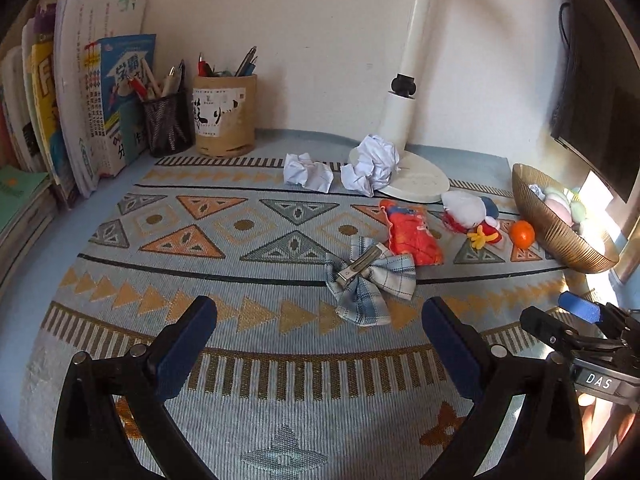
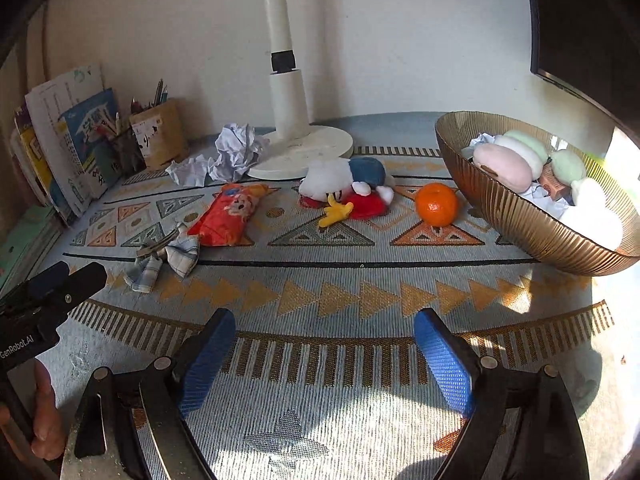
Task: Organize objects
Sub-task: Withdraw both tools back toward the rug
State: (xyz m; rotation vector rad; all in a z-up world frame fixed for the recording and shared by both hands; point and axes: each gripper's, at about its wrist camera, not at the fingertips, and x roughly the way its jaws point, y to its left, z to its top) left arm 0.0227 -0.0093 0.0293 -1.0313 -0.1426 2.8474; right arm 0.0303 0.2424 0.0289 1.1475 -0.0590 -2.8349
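Observation:
A plaid bow hair clip (image 1: pixel 368 280) lies on the patterned mat, just beyond my open, empty left gripper (image 1: pixel 320 316). Behind it lie a red snack packet (image 1: pixel 412 232), a plush duck toy (image 1: pixel 472 212) and an orange (image 1: pixel 522 234). Two crumpled papers (image 1: pixel 372 166) sit by the lamp base. In the right wrist view my right gripper (image 2: pixel 324 330) is open and empty, hovering over the mat in front of the orange (image 2: pixel 436 204), the duck toy (image 2: pixel 344 190), the packet (image 2: pixel 228 216) and the bow (image 2: pixel 168 254). A gold bowl (image 2: pixel 516 220) holds soft pastel items.
A white lamp stand (image 1: pixel 404 92) rises at the back. Two pen holders (image 1: pixel 224 116) and upright books (image 1: pixel 92 92) stand at the back left. A dark monitor (image 1: pixel 600 92) hangs at the right. The left gripper shows in the right wrist view (image 2: pixel 52 288).

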